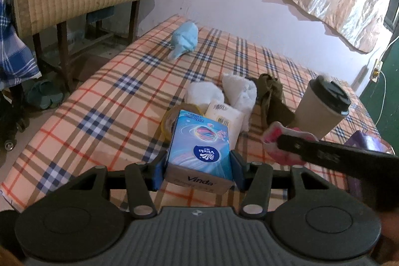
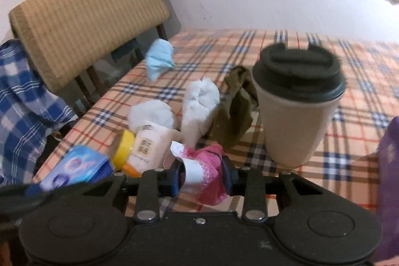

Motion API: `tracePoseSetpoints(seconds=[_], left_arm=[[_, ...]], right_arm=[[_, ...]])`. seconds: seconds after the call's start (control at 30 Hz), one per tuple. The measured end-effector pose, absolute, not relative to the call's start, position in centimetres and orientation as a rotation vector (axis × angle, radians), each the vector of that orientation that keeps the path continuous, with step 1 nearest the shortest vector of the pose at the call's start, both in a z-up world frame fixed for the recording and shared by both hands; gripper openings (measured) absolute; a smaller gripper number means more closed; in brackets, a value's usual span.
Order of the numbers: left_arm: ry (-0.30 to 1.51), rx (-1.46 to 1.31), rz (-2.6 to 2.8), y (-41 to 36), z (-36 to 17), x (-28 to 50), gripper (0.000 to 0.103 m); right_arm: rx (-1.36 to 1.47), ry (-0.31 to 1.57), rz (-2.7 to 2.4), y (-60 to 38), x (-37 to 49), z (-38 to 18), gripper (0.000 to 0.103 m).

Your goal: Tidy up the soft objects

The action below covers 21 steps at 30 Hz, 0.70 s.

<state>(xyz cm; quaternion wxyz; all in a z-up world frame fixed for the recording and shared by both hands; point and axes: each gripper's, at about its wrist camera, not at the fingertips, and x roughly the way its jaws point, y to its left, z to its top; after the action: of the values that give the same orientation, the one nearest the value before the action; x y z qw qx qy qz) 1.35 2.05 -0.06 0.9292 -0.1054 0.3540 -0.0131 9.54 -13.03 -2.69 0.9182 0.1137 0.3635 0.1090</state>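
While the left gripper (image 1: 198, 170) clamps the blue tissue box (image 1: 198, 148) between its jaws, long axis running straight ahead along the fingers, the right gripper (image 2: 200, 176) has its jaws pinched on a pink mesh pouf (image 2: 208, 173) with a white tag (bunched up, so no clear axis). Both hover over the plaid bed (image 1: 99, 104). Beyond the box lie two white rolled cloths (image 1: 239, 91), an olive cloth (image 1: 271, 96) and a lidded paper cup (image 2: 296, 104). Farther off rests a light blue cloth (image 1: 184, 39). Motion blurs the right view; a purple thing (image 2: 389, 178) is cut off at its edge.
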Motion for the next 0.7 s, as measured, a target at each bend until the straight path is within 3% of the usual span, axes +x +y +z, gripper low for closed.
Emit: tracePoseSetpoints(seconds=[0.7], left_arm=[[0.634,-0.183,-0.064,-0.2,4.9,2.8,0.053]], right_arm=[[0.230,0.592,0.239,-15.5,6.3,5.5,0.040]])
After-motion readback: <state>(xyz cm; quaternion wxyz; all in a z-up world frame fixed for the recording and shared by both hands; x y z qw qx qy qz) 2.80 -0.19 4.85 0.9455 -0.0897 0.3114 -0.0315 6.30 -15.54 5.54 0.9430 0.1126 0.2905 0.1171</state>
